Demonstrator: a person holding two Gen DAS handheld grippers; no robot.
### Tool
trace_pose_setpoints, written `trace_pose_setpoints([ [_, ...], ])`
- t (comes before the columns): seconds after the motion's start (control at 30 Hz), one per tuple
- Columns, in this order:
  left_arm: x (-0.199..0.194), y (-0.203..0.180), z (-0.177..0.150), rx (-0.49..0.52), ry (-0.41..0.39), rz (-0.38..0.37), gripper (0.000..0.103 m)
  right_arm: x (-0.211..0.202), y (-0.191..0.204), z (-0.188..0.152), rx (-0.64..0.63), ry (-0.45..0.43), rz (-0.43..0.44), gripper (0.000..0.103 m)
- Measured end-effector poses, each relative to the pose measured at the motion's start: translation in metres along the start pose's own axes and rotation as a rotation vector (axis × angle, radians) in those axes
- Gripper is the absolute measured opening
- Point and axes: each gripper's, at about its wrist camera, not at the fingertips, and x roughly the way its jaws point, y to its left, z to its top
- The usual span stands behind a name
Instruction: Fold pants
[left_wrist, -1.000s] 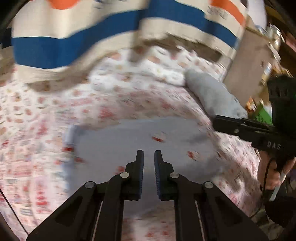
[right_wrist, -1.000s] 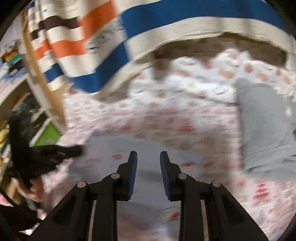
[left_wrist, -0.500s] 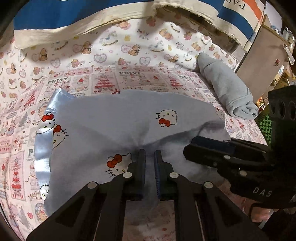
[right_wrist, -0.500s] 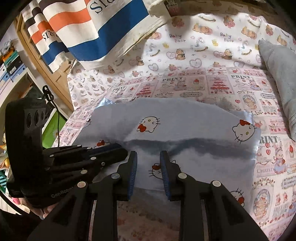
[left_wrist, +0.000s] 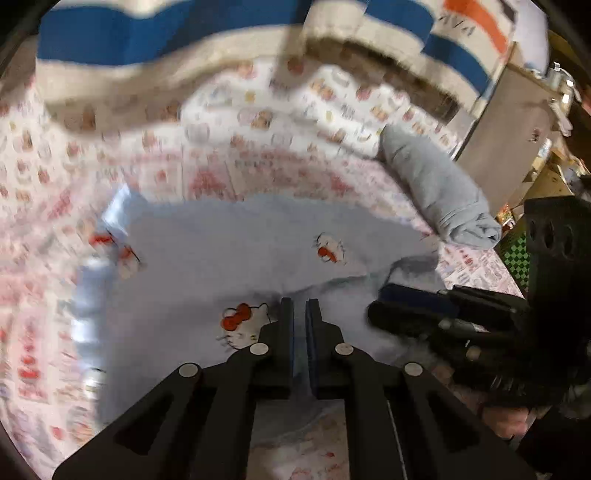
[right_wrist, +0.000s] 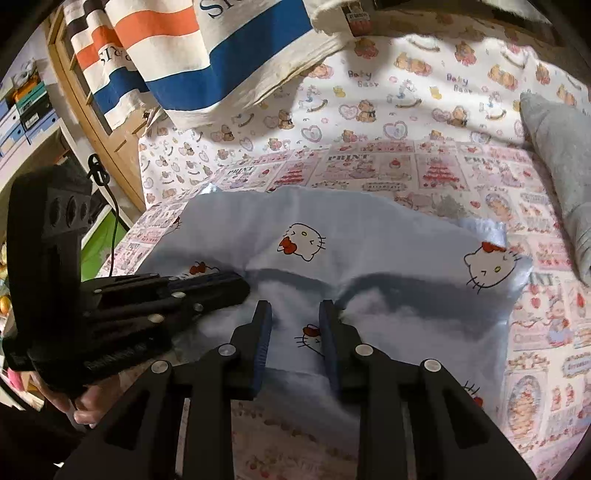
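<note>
Light blue pants (right_wrist: 369, 229) with a cat-face print lie folded over on the patterned bedsheet (right_wrist: 406, 110). My right gripper (right_wrist: 295, 308) is low over their near edge, and its pads pinch a raised bunch of the cloth. My left gripper (left_wrist: 300, 306) is beside it, its jaws nearly together with a thin layer of the pants (left_wrist: 240, 251) between them. Each gripper shows in the other's view: the left gripper (right_wrist: 236, 286) to the left, the right gripper (left_wrist: 376, 306) to the right. A hand (right_wrist: 85, 410) holds the left one.
A rolled grey garment (left_wrist: 436, 192) (right_wrist: 557, 147) lies on the bed at the right. A striped blue, white and orange cloth (right_wrist: 240, 55) hangs over the far side. Shelves with boxes (right_wrist: 29, 110) stand left of the bed, a brown cabinet (left_wrist: 509, 122) right.
Both grippers came down toward the bed with the pants' edge in them, and the pants now lie doubled over. In the last half second they barely shifted.
</note>
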Motion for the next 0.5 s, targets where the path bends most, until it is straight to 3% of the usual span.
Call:
trace_pose_setpoints([
  [0.07,-0.023,-0.002,0.002,0.048,-0.079,0.063,0.015,-0.021,-0.005,0.002,0.02,-0.074,-0.004,0.028],
  [0.13,-0.045,0.002,0.003,0.048,-0.147,0.109,0.038,-0.038,-0.011,0.003,0.027,-0.125,-0.059,0.03],
  [0.17,-0.053,0.007,0.005,0.025,-0.164,0.123,0.055,-0.046,-0.014,0.003,0.03,-0.147,-0.087,0.036],
  [0.2,-0.06,0.014,0.006,-0.004,-0.174,0.135,0.065,-0.053,-0.019,0.003,0.033,-0.165,-0.109,0.043],
  [0.3,-0.071,0.037,0.005,-0.103,-0.177,0.189,0.081,-0.072,-0.03,-0.001,0.066,-0.196,-0.153,0.049],
  [0.37,-0.071,0.052,-0.001,-0.177,-0.136,0.186,0.081,-0.081,-0.037,-0.004,0.084,-0.194,-0.154,0.049],
  [0.43,-0.071,0.062,-0.011,-0.25,-0.08,0.123,0.081,-0.09,-0.042,-0.01,0.108,-0.183,-0.149,0.051],
  [0.5,-0.071,0.067,-0.023,-0.306,-0.029,0.043,0.081,-0.099,-0.046,-0.018,0.14,-0.158,-0.109,0.06],
])
